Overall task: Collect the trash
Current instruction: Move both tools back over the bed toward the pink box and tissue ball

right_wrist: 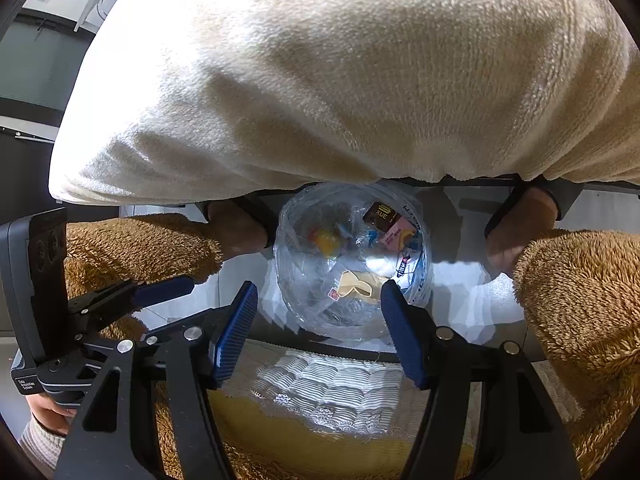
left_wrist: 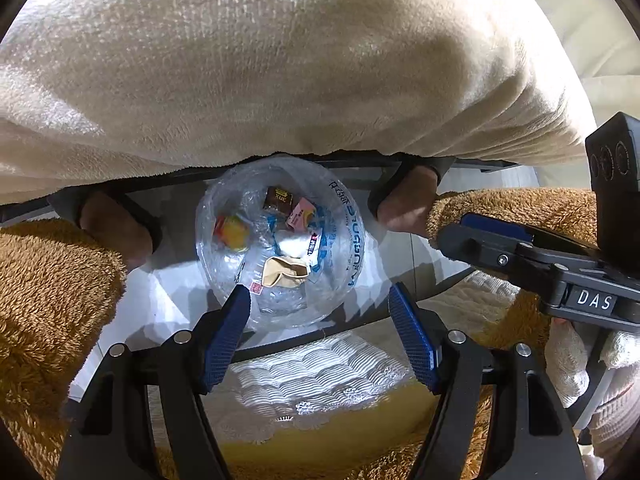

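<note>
my left gripper (left_wrist: 320, 320) & right gripper (right_wrist: 318, 320) both spread wide, nothing held. clear trash bag (left_wrist: 280, 240) sits open on floor btwn my feet, w/ wrappers (left_wrist: 280, 204) and crumpled paper (left_wrist: 285, 272) inside.

Both tongs, left (left_wrist: 320, 336) and right (right_wrist: 316, 332), hang side by side, jaws spread, empty.

A clear trash bag (left_wrist: 280, 240) gapes open mid-frame, hemmed by cream robe (left_wrist: 280, 72) above and feet (left_wrist: 404, 204) beside it.
</note>
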Demonstrator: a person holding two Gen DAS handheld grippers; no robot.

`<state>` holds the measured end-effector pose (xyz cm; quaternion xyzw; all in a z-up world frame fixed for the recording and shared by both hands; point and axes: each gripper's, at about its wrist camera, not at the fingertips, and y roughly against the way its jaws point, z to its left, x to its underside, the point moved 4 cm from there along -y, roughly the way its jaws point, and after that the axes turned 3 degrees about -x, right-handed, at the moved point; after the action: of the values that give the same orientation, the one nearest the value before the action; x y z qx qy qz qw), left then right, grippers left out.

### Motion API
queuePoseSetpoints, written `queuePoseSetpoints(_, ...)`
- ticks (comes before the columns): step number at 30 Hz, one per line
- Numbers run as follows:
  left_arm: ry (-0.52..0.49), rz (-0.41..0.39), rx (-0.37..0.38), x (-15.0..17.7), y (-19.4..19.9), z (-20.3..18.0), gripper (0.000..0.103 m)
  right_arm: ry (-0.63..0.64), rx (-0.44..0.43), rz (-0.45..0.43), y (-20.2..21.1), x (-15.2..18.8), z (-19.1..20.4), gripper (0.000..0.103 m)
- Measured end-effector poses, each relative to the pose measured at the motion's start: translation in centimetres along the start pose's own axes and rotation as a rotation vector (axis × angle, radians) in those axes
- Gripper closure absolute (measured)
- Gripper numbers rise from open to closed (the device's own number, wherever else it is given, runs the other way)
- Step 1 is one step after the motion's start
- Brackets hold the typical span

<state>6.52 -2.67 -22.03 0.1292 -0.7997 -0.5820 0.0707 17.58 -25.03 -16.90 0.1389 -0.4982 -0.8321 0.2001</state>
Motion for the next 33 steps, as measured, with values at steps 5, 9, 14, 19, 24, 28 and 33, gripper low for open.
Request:
queuePoseSetpoints(5, 0.015, -0.036, 0.014, -0.1, 1.0, 0.2, 0.033, 0.016, -0.014, -0.017, 0.7, 0.1, 0.5, 0.039)
queuePoseSetpoints(9, 0.024, -0.075, 0.020, -0.1, 2.3, 0.2, 0.033, 0.032, -0.045, -0.071, 2.1, -0.1, 1.0, 0.039)
queuePoseSetpoints(14, 0.031, -0.147, 0.029, -0.5, 5.0, 0.1, 0.033, 0.059, -0.088, -0.112, 4.1, 0.0, 2.0, 0.039)
queuePoseSetpoints(19, 0.023, -0.239, 0.022, -1.6, 8.5, 0.0, 0.033, 0.094, -0.119, -0.181, 7.4, -0.6, 3.3, 0.039)
queuePoseSetpoints(24, 0.013, -0.330, 0.006, -3.7, 12.0, 0.0, 0.033, 0.140, -0.136, -0.269, 11.2, -2.4, 4.8, 0.039)
queuePoseSetpoints(28, 0.006, -0.390, -0.010, -6.1, 14.3, 0.0, 0.033, 0.181, -0.127, -0.325, 13.3, -4.3, 5.9, 0.039)
queuePoseSetpoints(33, 0.000, -0.448, -0.034, -9.3, 16.4, 0.3, 0.033, 0.209, -0.119, -0.386, 15.2, -6.9, 6.7, 0.039)
